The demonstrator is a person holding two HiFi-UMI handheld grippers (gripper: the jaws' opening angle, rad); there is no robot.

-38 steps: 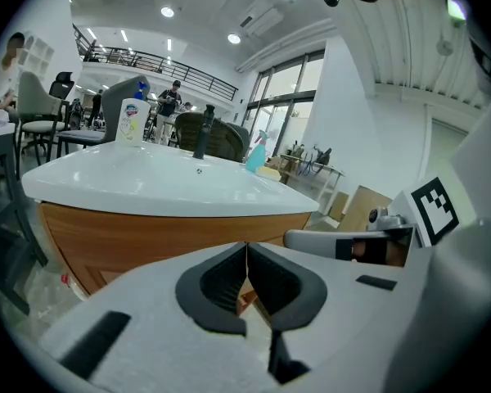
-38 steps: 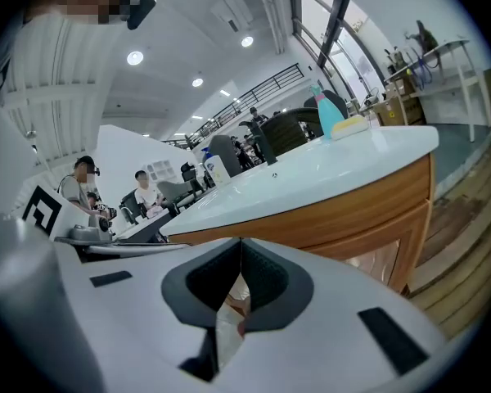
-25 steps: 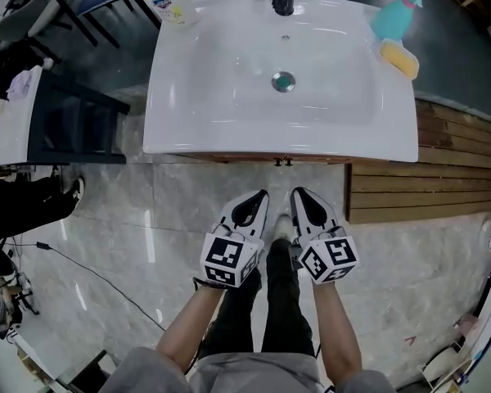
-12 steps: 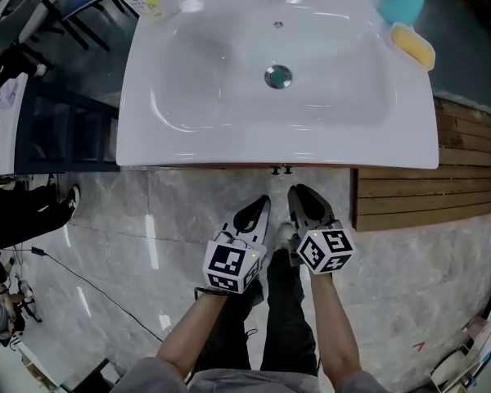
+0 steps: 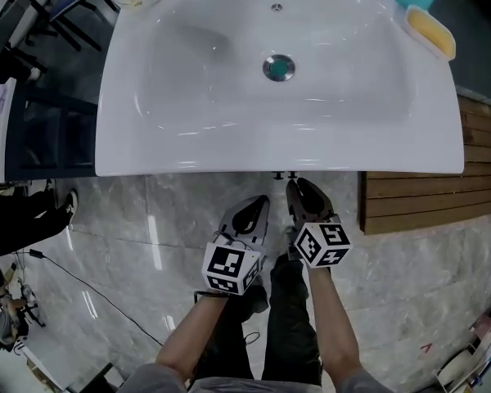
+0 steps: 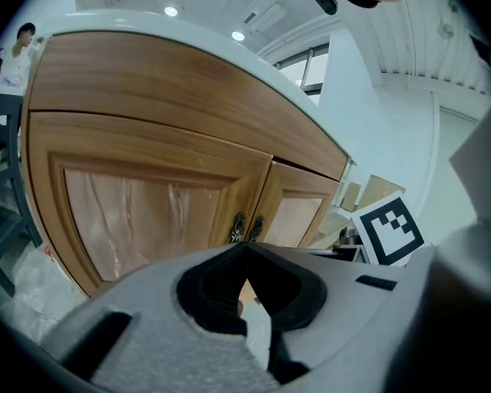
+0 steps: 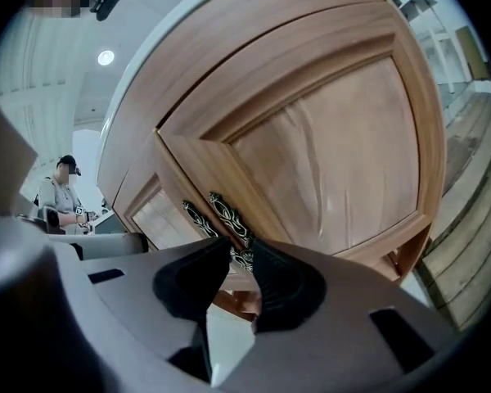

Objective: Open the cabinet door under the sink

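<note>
While the left gripper (image 6: 245, 249), jaws pressed together and empty, hangs near the shut cabinet doors (image 6: 147, 211) under the sink (image 5: 229, 150), the right gripper (image 7: 240, 244) has its jaws slightly apart just before the paired handles (image 7: 227, 216). So narrow a gap could catch both handles or slip off.
</note>
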